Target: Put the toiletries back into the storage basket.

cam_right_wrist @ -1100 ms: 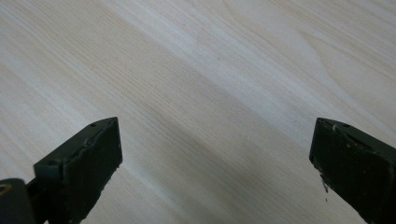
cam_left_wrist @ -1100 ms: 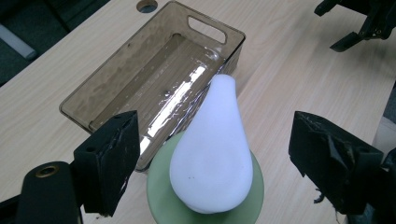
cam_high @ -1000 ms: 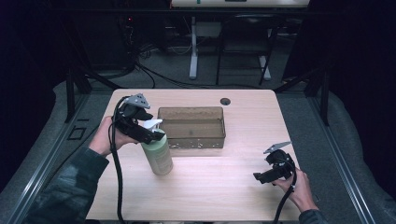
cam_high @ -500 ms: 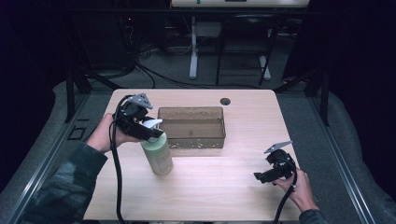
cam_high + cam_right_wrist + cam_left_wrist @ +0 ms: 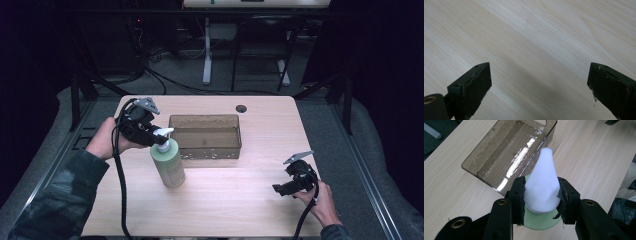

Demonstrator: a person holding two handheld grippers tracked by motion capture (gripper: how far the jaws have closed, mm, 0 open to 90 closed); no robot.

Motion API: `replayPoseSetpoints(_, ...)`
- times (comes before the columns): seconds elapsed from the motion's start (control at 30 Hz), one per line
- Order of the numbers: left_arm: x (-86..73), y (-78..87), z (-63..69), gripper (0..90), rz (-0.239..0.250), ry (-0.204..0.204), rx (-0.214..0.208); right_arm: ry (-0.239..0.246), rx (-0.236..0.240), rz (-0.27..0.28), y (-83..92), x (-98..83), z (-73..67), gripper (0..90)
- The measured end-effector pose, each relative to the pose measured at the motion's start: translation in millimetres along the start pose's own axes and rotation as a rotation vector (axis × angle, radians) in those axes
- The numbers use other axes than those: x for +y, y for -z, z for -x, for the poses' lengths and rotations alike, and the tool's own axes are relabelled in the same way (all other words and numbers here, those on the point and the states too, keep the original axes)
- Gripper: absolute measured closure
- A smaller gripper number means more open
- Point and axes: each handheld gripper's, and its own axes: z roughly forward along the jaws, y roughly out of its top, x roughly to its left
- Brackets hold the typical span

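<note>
Beside tray (image 5: 205,136), left gripper (image 5: 541,195) clamps pump bottle (image 5: 169,162)

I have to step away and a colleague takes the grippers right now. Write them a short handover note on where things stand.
Left gripper: shut on the white pump head of the green soap bottle, which stands upright on the table, just left of the clear brown bin's front corner.
Right gripper: open, holding nothing, low over bare table at the near right.
Done: bottle gripped by its pump.
Left: judging by the layout, probably lifting the bottle into the bin; nothing lies in it yet.
</note>
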Motion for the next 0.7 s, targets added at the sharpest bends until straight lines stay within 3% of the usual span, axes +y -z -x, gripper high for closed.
replayPoseSetpoints(0.7, 13.4, 1.8, 1.9, 62.6, -0.125, -0.033, 0.006, 0.01, -0.008, 0.0, 0.7, -1.0, 1.7, 2.3)
